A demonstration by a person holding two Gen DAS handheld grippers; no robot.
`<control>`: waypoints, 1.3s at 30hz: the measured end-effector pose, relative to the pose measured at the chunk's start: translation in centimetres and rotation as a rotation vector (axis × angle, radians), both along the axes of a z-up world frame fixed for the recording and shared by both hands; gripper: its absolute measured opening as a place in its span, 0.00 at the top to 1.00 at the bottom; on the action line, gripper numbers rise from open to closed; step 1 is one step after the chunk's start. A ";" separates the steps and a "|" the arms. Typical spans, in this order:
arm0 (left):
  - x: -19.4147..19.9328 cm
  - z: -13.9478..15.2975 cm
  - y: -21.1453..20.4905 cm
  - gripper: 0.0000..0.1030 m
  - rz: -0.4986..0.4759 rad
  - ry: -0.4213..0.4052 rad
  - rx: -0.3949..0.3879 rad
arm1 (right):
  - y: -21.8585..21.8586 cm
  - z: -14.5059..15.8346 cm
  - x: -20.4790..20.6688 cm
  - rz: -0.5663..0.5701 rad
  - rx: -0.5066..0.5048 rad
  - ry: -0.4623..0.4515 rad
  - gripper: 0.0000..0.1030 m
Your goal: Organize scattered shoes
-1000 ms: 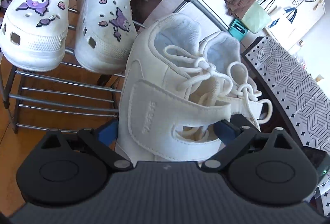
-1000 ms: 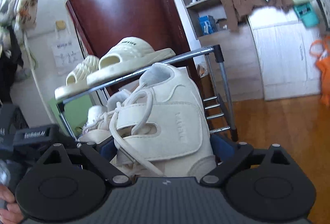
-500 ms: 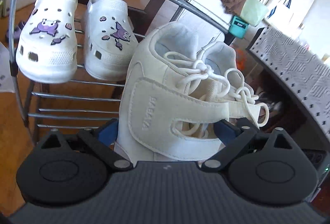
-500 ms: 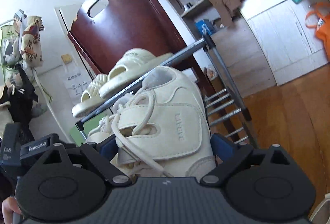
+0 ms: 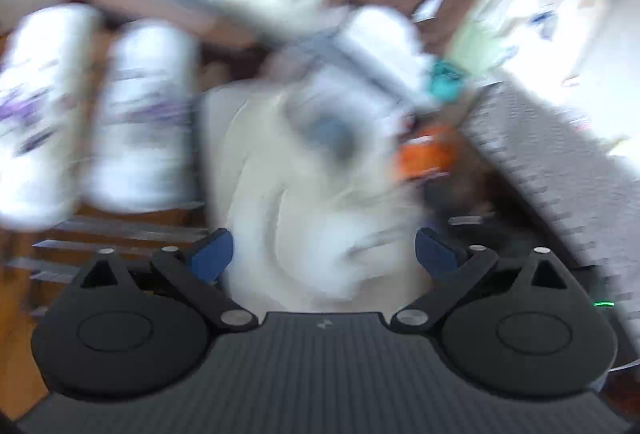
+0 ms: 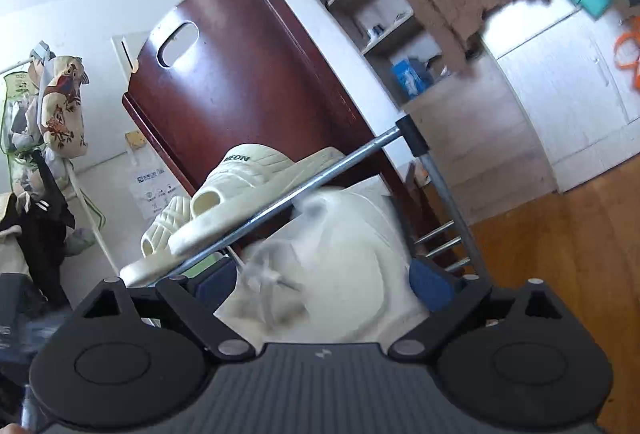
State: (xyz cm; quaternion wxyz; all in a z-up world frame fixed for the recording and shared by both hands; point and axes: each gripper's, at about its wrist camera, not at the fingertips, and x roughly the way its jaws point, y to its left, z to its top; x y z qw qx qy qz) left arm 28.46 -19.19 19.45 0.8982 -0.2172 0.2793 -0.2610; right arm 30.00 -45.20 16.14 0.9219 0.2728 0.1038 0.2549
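Each hand-held gripper, left (image 5: 322,254) and right (image 6: 320,280), squeezes a white sneaker (image 5: 304,194) to carry it to the shoe rack (image 6: 320,180)

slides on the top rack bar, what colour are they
Cream slides, with dark lettering on the strap; clearest in the right wrist view.

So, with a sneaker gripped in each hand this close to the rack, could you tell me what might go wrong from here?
1. The right gripper holds its white sneaker just under the rack's top bar; it could bump the bar and jolt the cream slides off.
2. The left view is heavily blurred; at that speed the left gripper could swing its sneaker into the white clogs beside it.
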 end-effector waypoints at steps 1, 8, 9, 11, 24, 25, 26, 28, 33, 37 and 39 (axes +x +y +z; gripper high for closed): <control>0.3 0.5 -0.4 0.21 0.035 -0.007 0.030 | 0.2 0.2 0.9 0.022 0.040 -0.005 0.36; -1.3 -4.7 2.0 0.13 0.000 0.040 0.116 | 0.5 -2.6 -1.2 -0.028 0.001 0.055 0.16; -1.6 -5.0 2.1 0.07 -0.006 0.038 0.129 | 0.2 -3.4 -2.3 -0.032 0.004 0.055 0.04; -3.7 -7.3 2.0 0.00 -0.039 0.013 0.262 | -0.8 -6.2 -5.5 -0.075 -0.012 0.064 0.02; -2.5 -23.9 0.3 0.00 -0.140 0.346 0.523 | -5.6 -22.8 -8.9 -0.263 -0.057 0.717 0.04; -2.3 -24.7 0.0 0.00 -0.142 0.357 0.534 | -5.7 -23.3 -9.1 -0.292 -0.084 0.746 0.04; -2.3 -25.7 -0.4 0.00 -0.160 0.363 0.533 | -5.9 -23.8 -9.2 -0.322 -0.111 0.777 0.04; -2.2 -27.6 -1.4 0.00 -0.201 0.371 0.528 | -6.5 -25.1 -9.9 -0.382 -0.156 0.836 0.04; -0.3 -32.1 -5.2 0.00 -0.315 0.399 0.514 | -8.4 -29.1 -12.4 -0.535 -0.241 0.979 0.04; 0.1 -34.3 -8.8 0.00 -0.444 0.352 0.562 | -10.4 -30.3 -13.3 -0.591 -0.211 0.997 0.07; 0.0 -35.2 -10.2 0.00 -0.470 0.340 0.609 | -10.7 -30.4 -13.8 -0.601 -0.219 0.999 0.11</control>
